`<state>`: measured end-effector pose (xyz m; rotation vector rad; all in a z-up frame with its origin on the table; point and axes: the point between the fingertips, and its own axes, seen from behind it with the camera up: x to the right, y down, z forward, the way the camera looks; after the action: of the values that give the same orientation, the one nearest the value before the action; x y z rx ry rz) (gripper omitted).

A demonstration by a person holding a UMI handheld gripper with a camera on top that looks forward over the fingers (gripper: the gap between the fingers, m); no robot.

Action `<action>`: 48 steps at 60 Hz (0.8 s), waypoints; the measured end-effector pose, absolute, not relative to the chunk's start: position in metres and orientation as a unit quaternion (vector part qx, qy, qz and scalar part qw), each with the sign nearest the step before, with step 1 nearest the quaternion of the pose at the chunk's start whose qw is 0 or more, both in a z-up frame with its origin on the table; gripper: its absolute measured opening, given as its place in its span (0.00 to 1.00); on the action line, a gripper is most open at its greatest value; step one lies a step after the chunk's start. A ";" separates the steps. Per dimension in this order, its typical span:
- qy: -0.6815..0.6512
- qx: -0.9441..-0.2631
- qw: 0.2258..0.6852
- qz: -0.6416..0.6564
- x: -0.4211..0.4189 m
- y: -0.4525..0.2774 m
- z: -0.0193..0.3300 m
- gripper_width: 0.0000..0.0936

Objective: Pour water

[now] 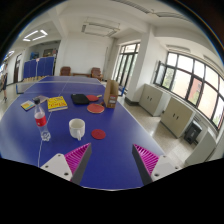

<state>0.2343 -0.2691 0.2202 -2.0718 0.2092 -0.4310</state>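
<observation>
Bright windows line the room beyond the blue tabletop (110, 150), where the gripper (112, 160) hovers spread and empty, the water bottle (42, 121) and white cup (77, 128) ahead-left, so the approach seems underway: next, grasp the bottle.

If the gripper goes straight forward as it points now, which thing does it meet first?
Probably the red coaster on the blue table: it lies just ahead of the open gripper, between the fingers' lines. The white cup and water bottle stand off to the left. Depth is uncertain.
</observation>
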 end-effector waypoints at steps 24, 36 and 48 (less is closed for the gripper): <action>0.008 -0.880 0.469 -0.074 0.091 -0.277 0.127 0.92; -0.031 -0.855 0.517 -0.002 -0.019 -0.177 0.116 0.92; -0.015 -0.831 0.557 0.011 -0.052 -0.047 0.106 0.92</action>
<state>-0.0518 -0.0474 0.1061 -1.9604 -0.0357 0.0253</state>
